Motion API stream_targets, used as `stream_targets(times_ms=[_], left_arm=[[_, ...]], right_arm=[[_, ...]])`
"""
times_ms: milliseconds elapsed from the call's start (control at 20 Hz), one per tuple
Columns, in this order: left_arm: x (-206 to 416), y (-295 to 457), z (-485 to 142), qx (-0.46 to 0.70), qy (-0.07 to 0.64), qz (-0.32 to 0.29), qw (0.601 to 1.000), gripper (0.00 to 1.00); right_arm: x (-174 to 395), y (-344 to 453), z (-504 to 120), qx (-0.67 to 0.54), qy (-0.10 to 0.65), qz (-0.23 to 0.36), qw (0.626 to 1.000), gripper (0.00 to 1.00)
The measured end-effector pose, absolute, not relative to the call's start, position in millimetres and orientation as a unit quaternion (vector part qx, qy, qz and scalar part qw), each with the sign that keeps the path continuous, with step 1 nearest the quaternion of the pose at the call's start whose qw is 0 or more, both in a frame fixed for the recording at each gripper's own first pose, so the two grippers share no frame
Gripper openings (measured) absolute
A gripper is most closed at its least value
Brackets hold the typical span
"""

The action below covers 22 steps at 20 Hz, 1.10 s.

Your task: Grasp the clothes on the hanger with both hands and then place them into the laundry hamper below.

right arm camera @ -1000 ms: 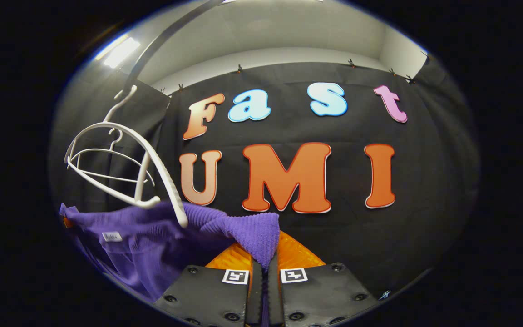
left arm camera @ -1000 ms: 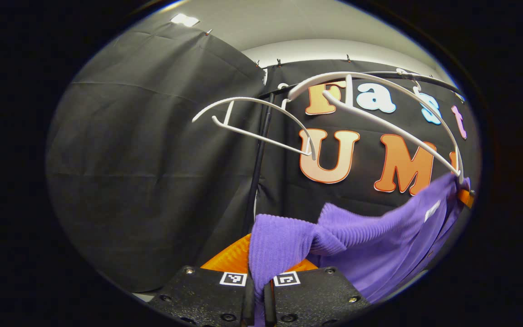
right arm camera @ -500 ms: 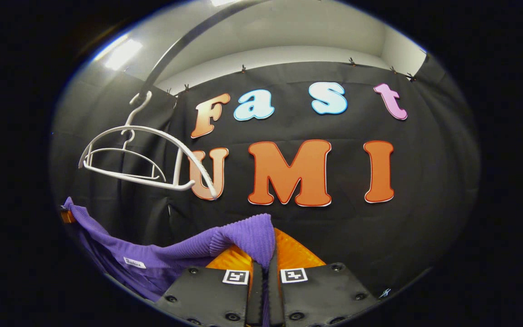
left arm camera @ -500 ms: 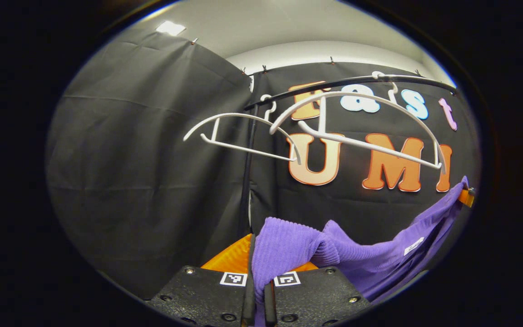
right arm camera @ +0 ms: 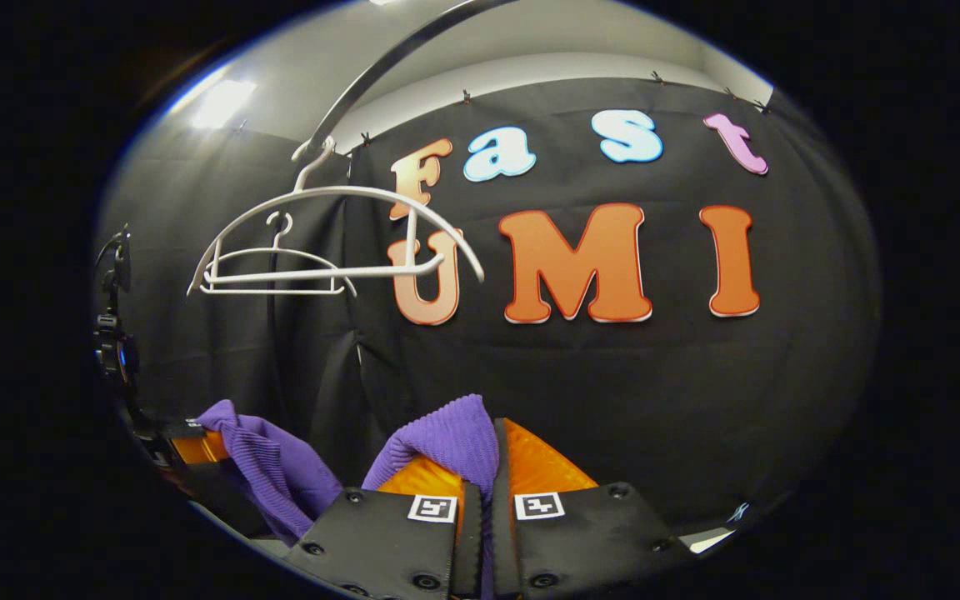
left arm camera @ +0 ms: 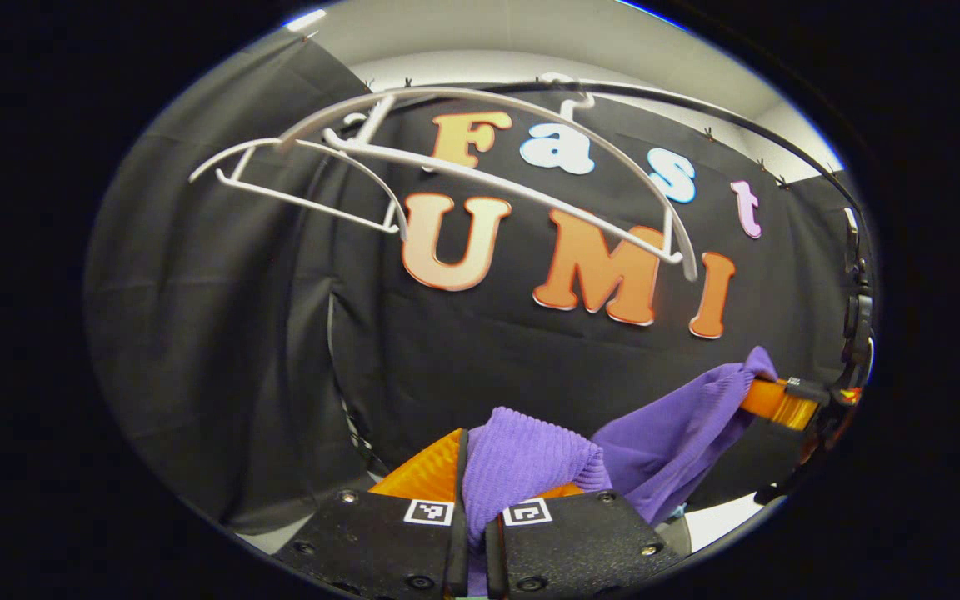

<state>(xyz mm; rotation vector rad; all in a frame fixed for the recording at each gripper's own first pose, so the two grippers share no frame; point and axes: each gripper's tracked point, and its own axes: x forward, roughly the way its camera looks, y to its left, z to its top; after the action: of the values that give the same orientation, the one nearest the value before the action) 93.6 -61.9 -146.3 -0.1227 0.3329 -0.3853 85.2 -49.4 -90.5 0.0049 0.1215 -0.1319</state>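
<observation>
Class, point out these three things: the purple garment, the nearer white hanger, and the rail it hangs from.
purple garment (left arm camera: 522, 454), left gripper view: ribbed fold pinched between the fingers.
white hanger (right arm camera: 347, 193), right gripper view: top of its curved shoulder arm.
rail (right arm camera: 388, 62), right gripper view: middle of the dark curved bar.

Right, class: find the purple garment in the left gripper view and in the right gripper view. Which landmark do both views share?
Left gripper view: the purple garment sits bottom centre, pinched in the left tool, and stretches right to the other tool.
Right gripper view: the garment sits bottom centre, pinched in the right tool, and sags lower left.
Shared landmark: the white hangers on the rail.
</observation>
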Motion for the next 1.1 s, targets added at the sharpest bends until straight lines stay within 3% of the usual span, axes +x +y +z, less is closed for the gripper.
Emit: stream_targets(times_ms=[150,350,750,850,1100], left_arm=[[66,-102,-183,-0.096,0.218,-0.238,0.942,0.08],[26,-132,-243,-0.054,0.304,-0.262,0.914,0.08],[-26,-146,-343,-0.038,0.439,-0.243,0.864,0.09],[-31,-146,-350,-0.054,0.459,-0.228,0.857,0.06],[-42,-143,-351,-0.047,0.482,-0.214,0.848,0.12]], right_arm=[[72,-52,-147,0.038,0.128,-0.068,0.989,0.12],[53,-54,-206,0.038,0.198,-0.073,0.977,0.12],[10,-51,-309,0.060,0.326,-0.066,0.941,0.12],[8,-55,-324,0.067,0.344,-0.068,0.934,0.12],[-3,-65,-353,0.077,0.391,-0.075,0.914,0.12]])
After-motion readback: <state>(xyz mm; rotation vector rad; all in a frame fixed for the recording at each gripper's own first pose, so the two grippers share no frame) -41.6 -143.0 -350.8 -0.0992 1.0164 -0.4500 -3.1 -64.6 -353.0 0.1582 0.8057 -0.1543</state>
